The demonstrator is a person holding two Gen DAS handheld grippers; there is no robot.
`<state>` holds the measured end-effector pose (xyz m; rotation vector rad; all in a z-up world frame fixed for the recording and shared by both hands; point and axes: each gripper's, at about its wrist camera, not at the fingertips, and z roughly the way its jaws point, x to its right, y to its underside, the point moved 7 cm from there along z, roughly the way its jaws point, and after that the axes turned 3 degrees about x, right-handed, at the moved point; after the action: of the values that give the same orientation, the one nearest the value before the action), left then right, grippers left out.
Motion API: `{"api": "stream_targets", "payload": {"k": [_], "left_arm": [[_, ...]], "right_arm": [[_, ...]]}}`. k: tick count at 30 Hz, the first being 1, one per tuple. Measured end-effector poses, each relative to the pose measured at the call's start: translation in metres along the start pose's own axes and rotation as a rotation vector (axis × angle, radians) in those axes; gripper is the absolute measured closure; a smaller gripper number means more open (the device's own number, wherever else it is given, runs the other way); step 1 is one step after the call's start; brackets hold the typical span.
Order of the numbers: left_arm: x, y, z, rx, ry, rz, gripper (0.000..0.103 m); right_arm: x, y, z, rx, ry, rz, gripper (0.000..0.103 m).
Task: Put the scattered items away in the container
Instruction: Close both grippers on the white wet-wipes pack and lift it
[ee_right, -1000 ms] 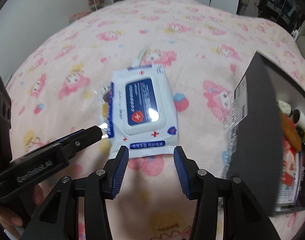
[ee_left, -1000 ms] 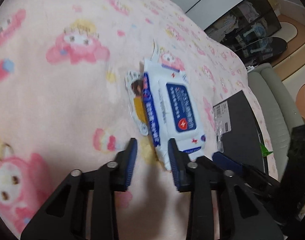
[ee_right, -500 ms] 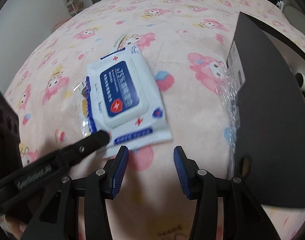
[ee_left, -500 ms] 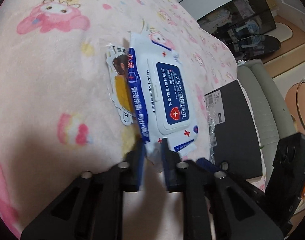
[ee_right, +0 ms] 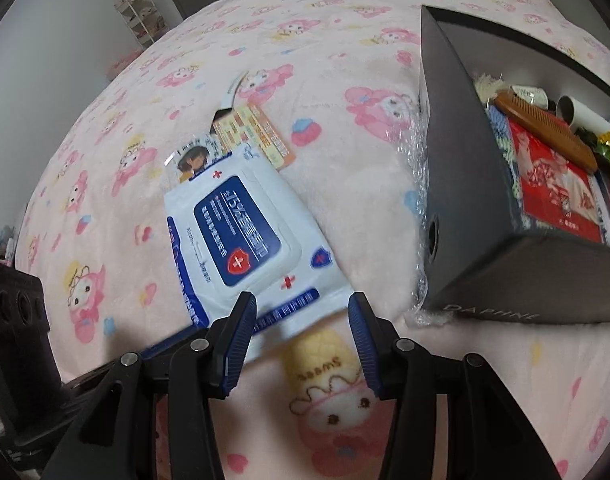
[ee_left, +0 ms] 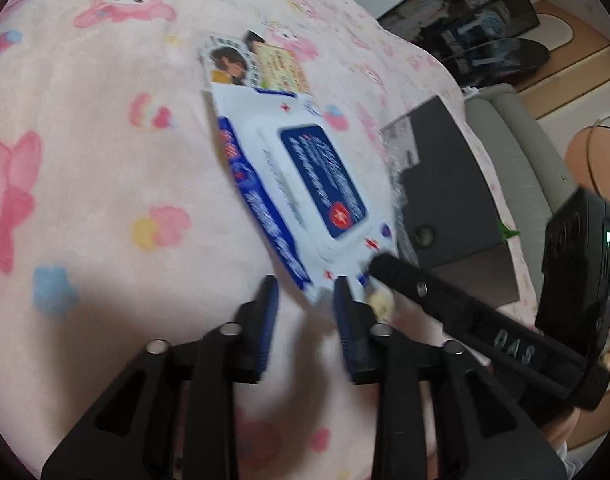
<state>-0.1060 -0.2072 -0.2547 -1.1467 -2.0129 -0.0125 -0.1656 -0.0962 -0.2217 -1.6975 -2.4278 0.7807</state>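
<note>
Left wrist view: left gripper (ee_left: 305, 292) is low over the blanket (ee_left: 105, 184), fingers pointing at the near corner of the wipes pack (ee_left: 301, 188). Jaws are apart with a narrow gap; the pack corner sits just at the right fingertip, not clamped. The pack lies flat on the blanket, with a sticker sheet (ee_left: 229, 64) and a yellow card (ee_left: 281, 70) at its far end, partly under it. The box (ee_left: 449, 184) sits just right of the pack. One finger of the right gripper (ee_left: 465, 312) crosses in from the right, its tip touching the pack's near edge. Frame is motion-blurred.

Right wrist view: right gripper (ee_right: 301, 320) has its jaws wide apart, holding nothing, straddling the near edge of the wipes pack (ee_right: 241, 236). This view alone shows the interior of the box (ee_right: 465, 200): a comb (ee_right: 545, 130), a red packet (ee_right: 553, 188), and other items too small to tell. The card (ee_right: 257, 136) and sticker sheet (ee_right: 193, 158) show past the pack. The left gripper is only a dark body at lower left.

Versus 0.5 s ago: the left jaws, then pinched on the pack corner, have parted. The pack has slid toward the box, uncovering the card.
</note>
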Motion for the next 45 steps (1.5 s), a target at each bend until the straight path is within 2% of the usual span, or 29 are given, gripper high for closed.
{"api": "stream_targets", "payload": {"k": [3, 5, 6, 9, 11, 14, 16, 17, 19, 22, 23, 26, 28, 30, 34, 35, 37, 40, 43, 44, 45], "left_arm": [[-0.005, -0.01, 0.005, 0.033, -0.018, 0.004, 0.069], [-0.004, -0.009, 0.008, 0.029, -0.017, 0.015, 0.074], [-0.003, -0.009, 0.01, 0.027, -0.017, 0.021, 0.083], [0.0, -0.007, 0.014, 0.022, -0.015, 0.037, 0.089], [0.006, 0.002, 0.013, -0.006, 0.027, 0.024, 0.089], [0.007, 0.003, 0.007, -0.001, 0.011, 0.022, 0.087], [0.001, -0.005, 0.006, 0.016, -0.007, -0.002, 0.08], [-0.003, -0.009, 0.006, 0.025, -0.017, -0.014, 0.071], [-0.009, -0.018, 0.004, 0.043, -0.035, -0.038, 0.069], [-0.019, -0.03, 0.003, 0.069, -0.063, -0.073, 0.075], [-0.017, -0.029, 0.003, 0.067, -0.076, -0.06, 0.083], [-0.01, -0.021, 0.003, 0.054, -0.103, -0.024, 0.088], [-0.001, -0.009, 0.001, 0.037, -0.102, -0.002, 0.089], [0.007, 0.002, -0.002, 0.021, -0.1, 0.019, 0.089], [0.027, 0.035, -0.009, -0.022, -0.077, 0.043, 0.091], [0.031, 0.044, -0.012, -0.029, -0.073, 0.049, 0.096], [0.039, 0.061, -0.019, -0.042, -0.066, 0.061, 0.096], [0.032, 0.046, -0.029, 0.006, -0.123, 0.076, 0.093], [0.026, 0.032, -0.039, 0.055, -0.181, 0.09, 0.08], [0.019, 0.018, -0.04, 0.08, -0.194, 0.075, 0.073], [0.012, 0.005, -0.041, 0.105, -0.207, 0.06, 0.061]], "right_arm": [[0.003, 0.004, 0.006, -0.018, 0.012, 0.011, 0.059], [0.006, 0.004, 0.006, -0.01, 0.015, 0.016, 0.059], [0.008, 0.005, 0.005, -0.008, 0.028, 0.023, 0.059], [0.016, 0.009, 0.001, -0.011, 0.017, 0.056, 0.059], [0.021, 0.014, -0.005, -0.011, 0.01, 0.07, 0.059], [0.026, 0.019, -0.008, -0.019, 0.008, 0.078, 0.059], [0.028, 0.021, -0.009, -0.025, -0.003, 0.092, 0.059], [0.027, 0.021, -0.008, -0.025, -0.01, 0.093, 0.057], [0.023, 0.021, -0.003, -0.034, -0.007, 0.074, 0.051], [0.021, 0.024, 0.01, -0.057, -0.019, 0.068, 0.051], [0.021, 0.024, 0.013, -0.067, -0.032, 0.084, 0.051], [0.02, 0.019, 0.01, -0.056, -0.098, 0.131, 0.051], [0.019, 0.017, 0.006, -0.046, -0.15, 0.147, 0.058], [0.021, 0.016, -0.004, -0.028, -0.16, 0.143, 0.068], [0.028, 0.02, -0.024, -0.002, -0.152, 0.119, 0.076], [0.031, 0.021, -0.029, 0.002, -0.147, 0.11, 0.078], [0.035, 0.026, -0.037, -0.006, -0.17, 0.103, 0.08], [0.039, 0.031, -0.041, -0.006, -0.175, 0.095, 0.08], [0.044, 0.031, -0.038, -0.005, -0.158, 0.098, 0.08], [0.046, 0.03, -0.036, -0.005, -0.153, 0.102, 0.075], [0.045, 0.028, -0.033, -0.004, -0.158, 0.106, 0.068]]}}
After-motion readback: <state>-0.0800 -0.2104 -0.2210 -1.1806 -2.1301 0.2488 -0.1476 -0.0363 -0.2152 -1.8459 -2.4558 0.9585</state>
